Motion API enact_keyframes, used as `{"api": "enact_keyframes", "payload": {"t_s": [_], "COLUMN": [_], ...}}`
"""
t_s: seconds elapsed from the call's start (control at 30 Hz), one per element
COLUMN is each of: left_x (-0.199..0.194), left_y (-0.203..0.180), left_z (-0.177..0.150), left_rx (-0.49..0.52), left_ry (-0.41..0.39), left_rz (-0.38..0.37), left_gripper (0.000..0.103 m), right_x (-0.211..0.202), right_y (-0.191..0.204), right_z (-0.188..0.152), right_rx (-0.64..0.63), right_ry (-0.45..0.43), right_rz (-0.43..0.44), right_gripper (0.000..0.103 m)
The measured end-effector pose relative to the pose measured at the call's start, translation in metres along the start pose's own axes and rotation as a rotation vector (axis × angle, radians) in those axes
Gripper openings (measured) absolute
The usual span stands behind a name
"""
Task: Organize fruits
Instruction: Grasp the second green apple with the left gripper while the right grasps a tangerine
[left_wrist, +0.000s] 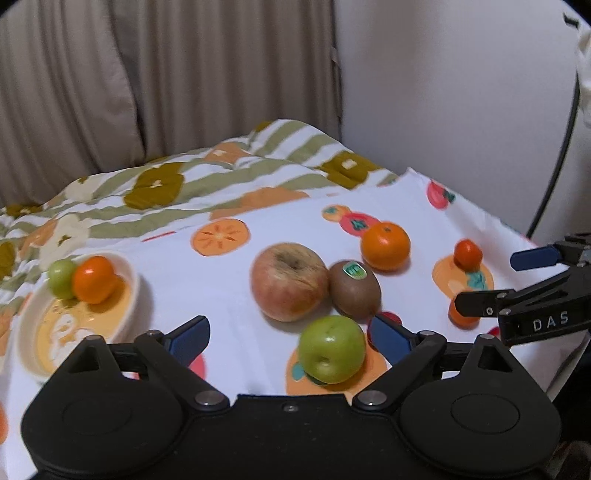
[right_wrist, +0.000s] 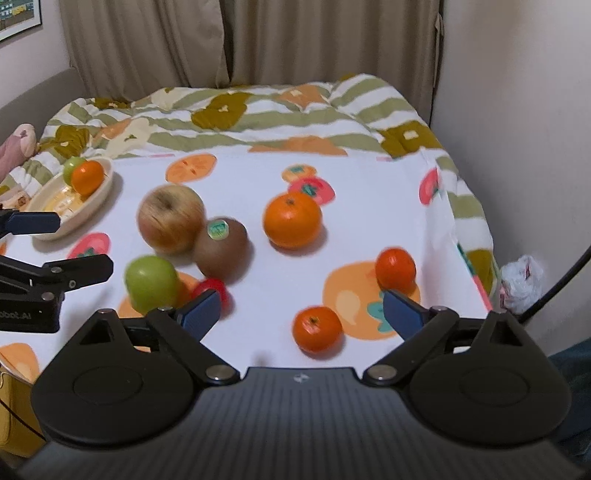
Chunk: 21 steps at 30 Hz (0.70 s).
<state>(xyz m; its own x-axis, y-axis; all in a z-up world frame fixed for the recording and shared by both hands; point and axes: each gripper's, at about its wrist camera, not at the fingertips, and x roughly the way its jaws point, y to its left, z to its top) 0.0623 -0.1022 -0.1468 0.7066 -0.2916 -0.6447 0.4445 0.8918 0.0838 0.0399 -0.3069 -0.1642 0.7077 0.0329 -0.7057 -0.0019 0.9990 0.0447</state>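
2 open grippers (left_wrist: 291, 338) (right_wrist: 301, 314), cloth (right_wrist: 369, 177) mid-clear

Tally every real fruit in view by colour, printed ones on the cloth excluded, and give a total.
Orange: 4, the large orange mandarin, two small orange mandarins on the cloth, one in the cream oval dish
Green: 2, the big green apple, a small green fruit in the dish
Red-yellow apple: 1
Brown kiwi: 1
Total: 8

Beige curtain (right_wrist: 258, 40), striped quilt (right_wrist: 258, 122)
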Motion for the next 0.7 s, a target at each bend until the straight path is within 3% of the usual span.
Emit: {"api": "enact_keyframes", "payload": {"t_s": [0.23, 0.33, 0.47, 0.7], "left_x": [0.035, 0.046, 0.054, 0.061], "left_y": [-0.016, -0.021, -0.023, -0.022], "left_z": [-0.009, -0.01, -0.012, -0.014], "left_rx": [0.076, 0.093, 0.089, 0.07], "left_ry": [0.044, 0.065, 0.082, 0.112], "left_rz": [-0.04, -0.058, -0.073, -0.086], "left_gripper": [0.084, 0.078, 0.075, 0.059], "right_x": [0.019, 0.025, 0.03, 0.038], "right_y": [-0.01, -0.012, -0.013, -0.015], "right_z": [-0.011, -0.012, -0.013, -0.011], "right_rx": [0.028, 0.028, 0.029, 0.031], "right_ry": [0.045, 0.063, 0.074, 0.088], "right_rz": [0.021, 0.03, 0.036, 0.053], "right_gripper": [0.103, 0.096, 0.096, 0.087]}}
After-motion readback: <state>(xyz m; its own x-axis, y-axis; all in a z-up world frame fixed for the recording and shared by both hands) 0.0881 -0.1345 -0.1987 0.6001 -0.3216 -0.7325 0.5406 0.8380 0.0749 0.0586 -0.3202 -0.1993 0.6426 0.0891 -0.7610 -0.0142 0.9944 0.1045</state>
